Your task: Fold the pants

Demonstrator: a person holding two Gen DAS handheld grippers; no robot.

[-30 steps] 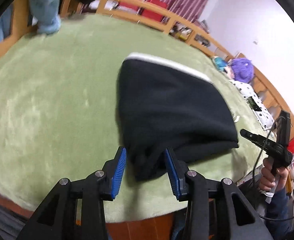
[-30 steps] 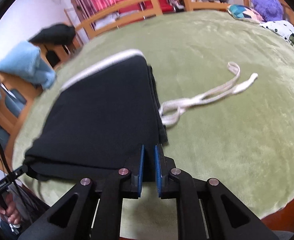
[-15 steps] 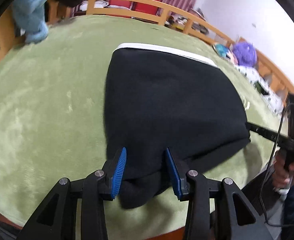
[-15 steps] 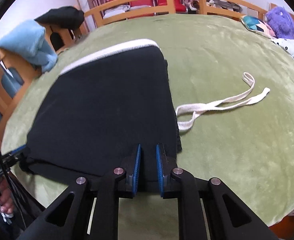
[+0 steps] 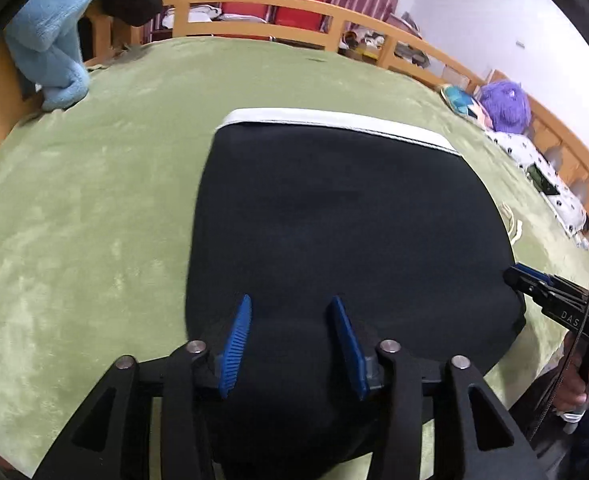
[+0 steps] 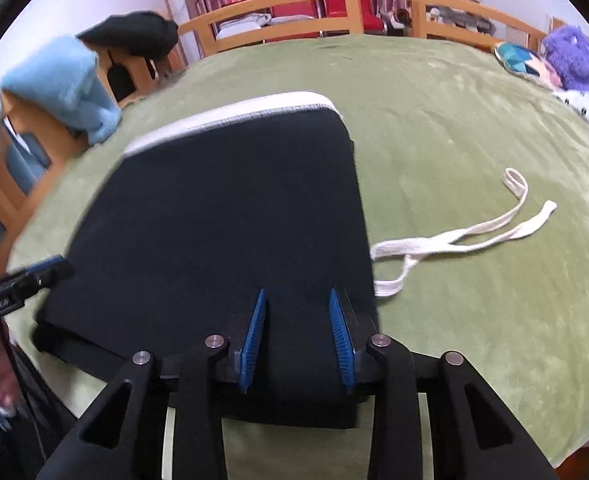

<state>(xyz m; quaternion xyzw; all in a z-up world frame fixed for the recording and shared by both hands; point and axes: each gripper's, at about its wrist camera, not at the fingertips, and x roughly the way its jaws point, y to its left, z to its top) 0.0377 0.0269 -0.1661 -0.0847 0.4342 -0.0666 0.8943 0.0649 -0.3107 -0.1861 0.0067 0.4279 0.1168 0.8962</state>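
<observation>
Both grippers stand with jaws apart, having just been opening. We find the left gripper [image 5: 290, 300] and the right gripper [image 6: 296, 294] over the near edge of the folded black pants [image 5: 334, 220], cloth between the pads but not pinched. The pants lie flat on the green bed cover [image 6: 454, 120], white waistband [image 6: 230, 114] farthest away. A white drawstring [image 6: 454, 238] lies just beside them.

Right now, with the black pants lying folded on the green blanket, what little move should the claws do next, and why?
Probably lift both claws clear. The left claw and right claw have just been opening, the black pants lie flat and folded on the green blanket, and neither pinches the cloth.
</observation>
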